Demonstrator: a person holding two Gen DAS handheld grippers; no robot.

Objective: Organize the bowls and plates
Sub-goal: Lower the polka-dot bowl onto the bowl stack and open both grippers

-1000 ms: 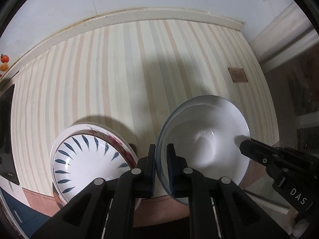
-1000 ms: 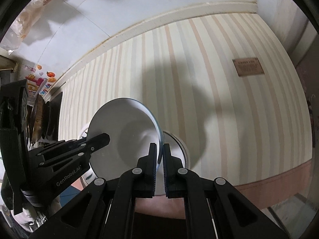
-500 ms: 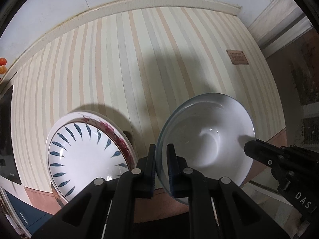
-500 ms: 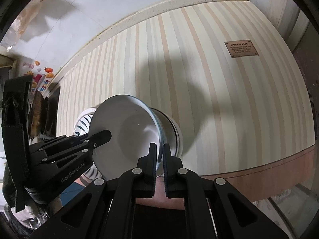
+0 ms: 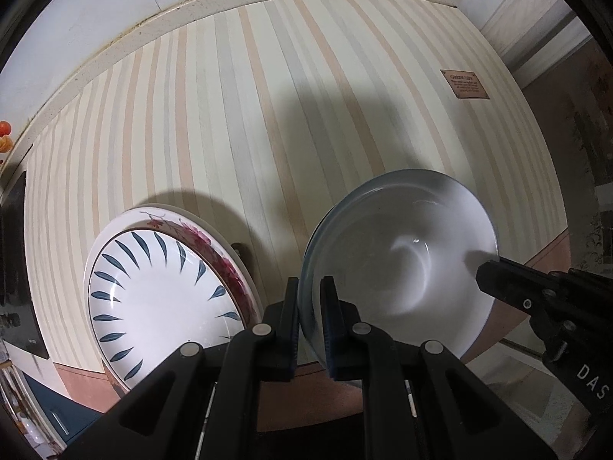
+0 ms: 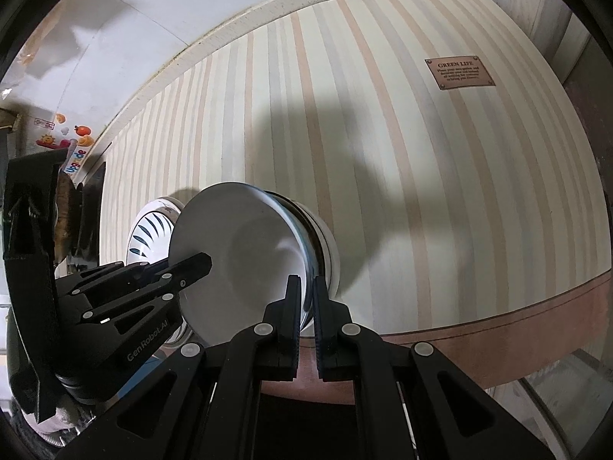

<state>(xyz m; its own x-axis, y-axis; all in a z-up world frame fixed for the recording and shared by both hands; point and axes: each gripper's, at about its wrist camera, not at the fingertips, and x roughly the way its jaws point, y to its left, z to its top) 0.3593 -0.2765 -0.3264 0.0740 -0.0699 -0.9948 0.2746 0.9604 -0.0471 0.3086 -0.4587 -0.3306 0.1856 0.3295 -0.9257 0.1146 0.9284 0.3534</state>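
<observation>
Covering the table is a striped cloth in cream, peach and grey (image 5: 268, 115) with a plain terracotta-coloured border, and a small brown rectangular label reading GREEN LIFE (image 6: 459, 73) is fixed near its far right corner; colourful fruit stickers (image 6: 72, 140) dot the pale wall at the far left. On the cloth at the left lies a white plate with dark blue leaf marks round its well (image 5: 161, 303), resting inside a wider white plate with pink flowers on its rim (image 5: 214, 239). Nothing lies on the cloth between these plates and the held dish. That dish, a white ceramic bowl with a bluish rim (image 5: 402, 268), is held off the cloth between both tools, tilted so its empty hollow faces the left wrist camera. The left gripper (image 5: 309, 306) has its two black fingers pressed onto the bowl's near-left rim, and the right gripper (image 6: 305, 299) likewise pinches the opposite rim, its foot ring (image 6: 325, 245) showing beyond.
</observation>
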